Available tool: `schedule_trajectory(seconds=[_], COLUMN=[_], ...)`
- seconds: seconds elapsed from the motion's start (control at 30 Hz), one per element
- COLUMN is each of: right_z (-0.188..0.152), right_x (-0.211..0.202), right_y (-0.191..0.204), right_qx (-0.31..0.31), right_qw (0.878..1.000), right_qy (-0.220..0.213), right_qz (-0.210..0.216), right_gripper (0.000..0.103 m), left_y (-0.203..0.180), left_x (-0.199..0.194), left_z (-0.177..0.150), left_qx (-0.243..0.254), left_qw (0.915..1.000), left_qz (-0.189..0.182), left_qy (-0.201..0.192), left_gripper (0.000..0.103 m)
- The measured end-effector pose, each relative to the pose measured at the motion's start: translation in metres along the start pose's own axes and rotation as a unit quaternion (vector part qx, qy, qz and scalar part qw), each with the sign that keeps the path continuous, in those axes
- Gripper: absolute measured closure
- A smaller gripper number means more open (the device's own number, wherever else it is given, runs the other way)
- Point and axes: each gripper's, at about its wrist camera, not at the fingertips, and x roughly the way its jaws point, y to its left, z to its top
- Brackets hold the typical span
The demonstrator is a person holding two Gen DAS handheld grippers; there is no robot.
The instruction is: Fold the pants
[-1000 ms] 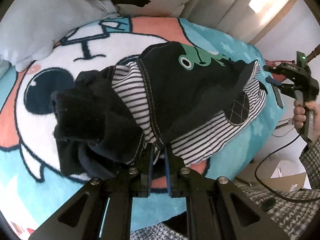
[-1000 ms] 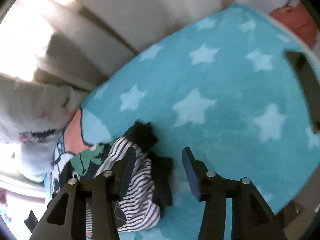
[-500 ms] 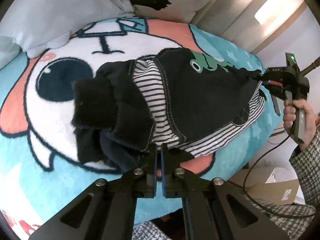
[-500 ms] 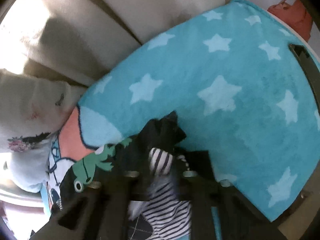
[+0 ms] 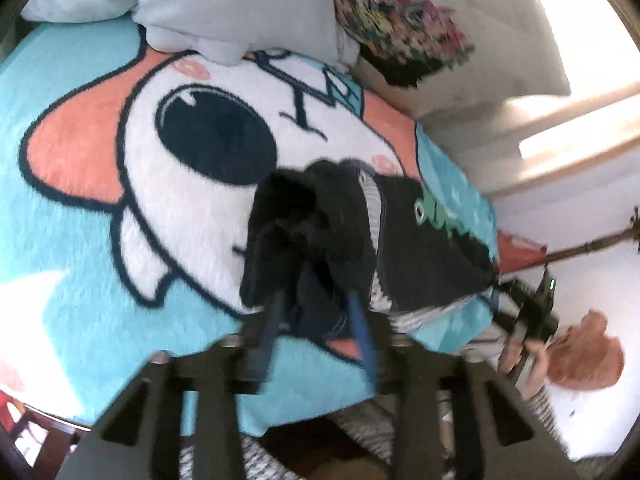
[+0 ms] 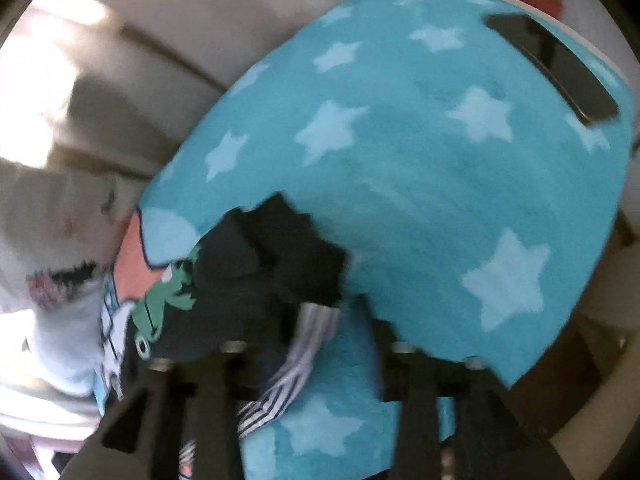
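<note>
- Left wrist view: left gripper (image 5: 316, 320) jaws spread apart, dark bunched end of the pants (image 5: 312, 232) between the fingers; pants lie on the blanket (image 5: 80, 280).
- Right wrist view: right gripper (image 6: 316, 344) blurred, fingers look parted around striped lining; grip cannot be told.

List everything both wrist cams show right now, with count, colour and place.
pants: one, black with striped lining and green frog print, on the blanket
blanket: one, turquoise with stars and a cartoon face, covering the bed
pillows: two, pale blue and floral, at the blanket's far edge
flat dark object: one, blanket's far corner
left gripper: open, fingers astride a black fold
right gripper: in the pants' fabric, grip blurred
</note>
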Motion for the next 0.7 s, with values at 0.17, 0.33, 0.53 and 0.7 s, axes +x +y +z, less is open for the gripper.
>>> schedule_trajectory(seconds=[0.17, 0.33, 0.53, 0.7], right_z=[-0.01, -0.019, -0.027, -0.035], right_x=[-0.01, -0.016, -0.027, -0.028], right_y=[-0.013, -0.011, -0.008, -0.003], right_qx=[0.022, 0.021, 0.006, -0.009], right_qw=[1.0, 1.0, 0.999, 1.0], right_qy=[-0.017, -0.022, -0.029, -0.023], right_qz=[0.007, -0.001, -0.013, -0.013], right_gripper=[0.046, 0.046, 0.046, 0.046], left_y=[-0.012, -0.012, -0.008, 0.018], left_x=[0.018, 0.042, 0.034, 0.043], left_z=[0.026, 0.035, 0.005, -0.004], left_qx=[-0.008, -0.03, -0.025, -0.066], left_qw=[0.9999, 0.9978, 0.9946, 0.9925], left_qz=[0.011, 0.045, 0.08, 0.064], left_qy=[-0.001, 0.039, 0.061, 0.081], left_gripper=[0.039, 0.091, 0.093, 0.093])
